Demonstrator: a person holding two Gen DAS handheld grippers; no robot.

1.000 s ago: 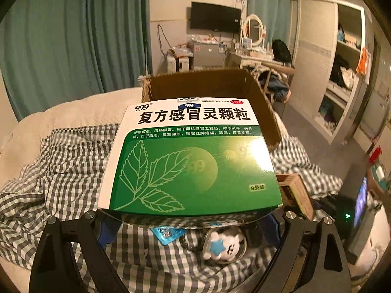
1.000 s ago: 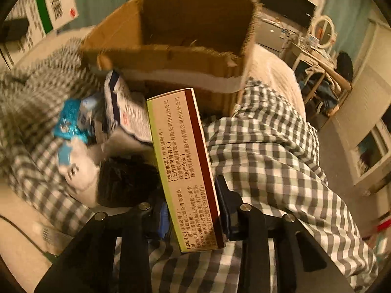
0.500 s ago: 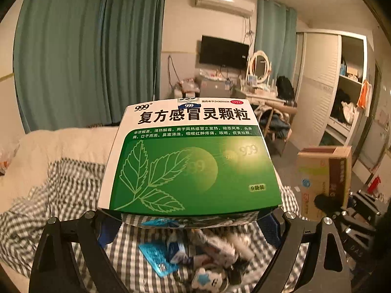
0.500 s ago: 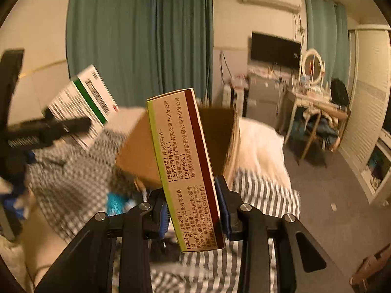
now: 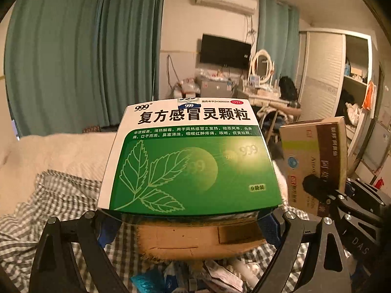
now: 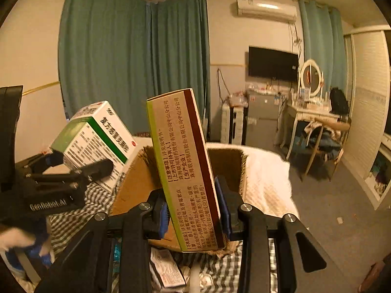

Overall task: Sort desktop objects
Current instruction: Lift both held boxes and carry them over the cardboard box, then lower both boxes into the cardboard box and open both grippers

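My left gripper (image 5: 190,222) clamps the green medicine box (image 5: 193,161) flat between its fingers; my right gripper (image 6: 194,216) pinches the tan-and-maroon box (image 6: 188,168) upright. Both hang above the cardboard box (image 6: 132,183). A second ago they were lower, over the checked cloth (image 5: 61,195).

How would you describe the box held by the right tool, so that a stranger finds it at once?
Look above the open cardboard carton on the checked bedcloth. The right tool grips a narrow medicine box standing nearly upright. Unlike the wide green-and-white box beside it, it is tan, with a brown stripe and a lime edge.
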